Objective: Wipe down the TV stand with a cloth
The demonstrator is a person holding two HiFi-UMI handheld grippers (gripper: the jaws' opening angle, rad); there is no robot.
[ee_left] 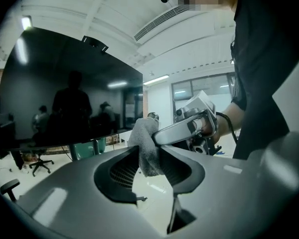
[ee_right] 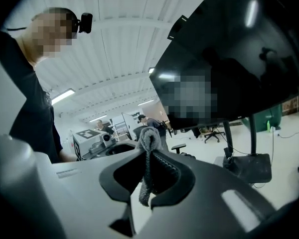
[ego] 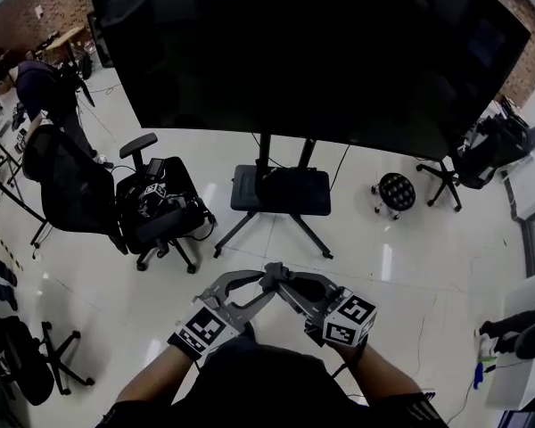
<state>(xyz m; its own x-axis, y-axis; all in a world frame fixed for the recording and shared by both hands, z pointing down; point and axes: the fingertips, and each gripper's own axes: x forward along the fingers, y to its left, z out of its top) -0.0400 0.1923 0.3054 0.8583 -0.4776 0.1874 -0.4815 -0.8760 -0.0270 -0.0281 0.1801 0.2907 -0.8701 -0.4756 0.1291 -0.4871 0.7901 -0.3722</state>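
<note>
A grey cloth (ego: 272,275) hangs between my two grippers, which meet tip to tip in front of my chest. My left gripper (ego: 265,283) has the bunched cloth (ee_left: 146,148) filling the gap between its jaw tips, and both tips touch it. My right gripper (ego: 278,281) is shut on a thin fold of the cloth (ee_right: 148,151), which droops below its jaws. The right gripper (ee_left: 185,127) shows across from the left one. The TV stand (ego: 281,191), a black base on splayed legs, stands on the floor ahead under the big dark TV (ego: 312,43), well beyond both grippers.
Two black office chairs (ego: 156,210) stand left of the stand. A round stool (ego: 395,192) and another chair (ego: 481,154) sit to its right. A person (ego: 36,83) stands far back on the left. A white table (ego: 528,346) edges in at the right.
</note>
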